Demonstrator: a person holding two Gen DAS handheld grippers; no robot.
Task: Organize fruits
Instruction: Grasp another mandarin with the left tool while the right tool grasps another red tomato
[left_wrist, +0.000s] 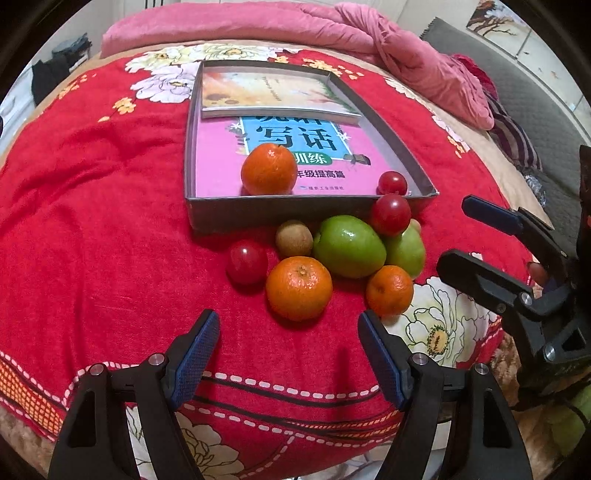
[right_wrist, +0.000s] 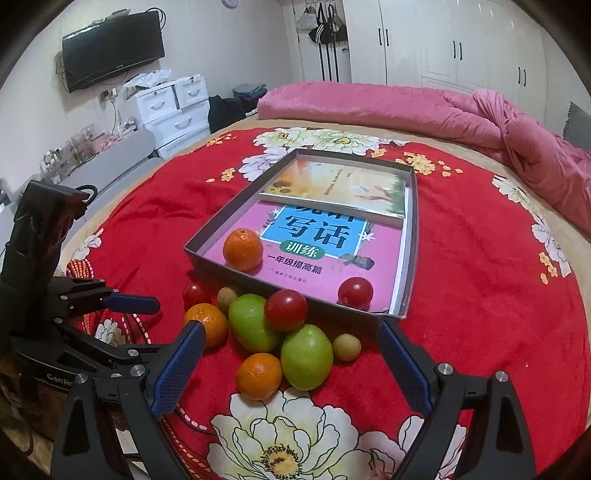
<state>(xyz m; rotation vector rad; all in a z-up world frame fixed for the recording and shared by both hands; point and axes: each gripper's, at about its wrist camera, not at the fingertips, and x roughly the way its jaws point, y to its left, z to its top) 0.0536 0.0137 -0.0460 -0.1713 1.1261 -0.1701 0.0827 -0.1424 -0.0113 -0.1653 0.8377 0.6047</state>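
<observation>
The second green fruit (left_wrist: 406, 247) is half hidden in the left wrist view behind the larger green fruit (left_wrist: 349, 246) and a red fruit (left_wrist: 390, 214) resting on top of them. A small yellowish fruit (right_wrist: 346, 346) shows only in the right wrist view. The pink book (left_wrist: 221, 162) in the grey tray (left_wrist: 295, 212) is partly covered by a pale book (left_wrist: 273, 96) lying across its far end, and by the fruit on it, so its title is cut off.

The left tool (left_wrist: 288, 343) is spread wide and holds nothing. Just ahead of it, between its fingers, sits a large orange (left_wrist: 299, 288); a smaller orange (left_wrist: 389, 290) lies close to its right finger, a red fruit (left_wrist: 246, 261) ahead to its left, and a brown kiwi (left_wrist: 294, 238) beyond. The right tool (right_wrist: 291, 354) is also wide open and empty, with the pile lying on the red flowered bedspread (right_wrist: 480, 295) between and just ahead of its fingers.

Further ahead of both tools, inside the tray, sit one orange (left_wrist: 269, 169) and one glossy red fruit (left_wrist: 392, 182) near the tray's near wall. The oranges have dimpled skin; the green fruits are smooth and shiny.
</observation>
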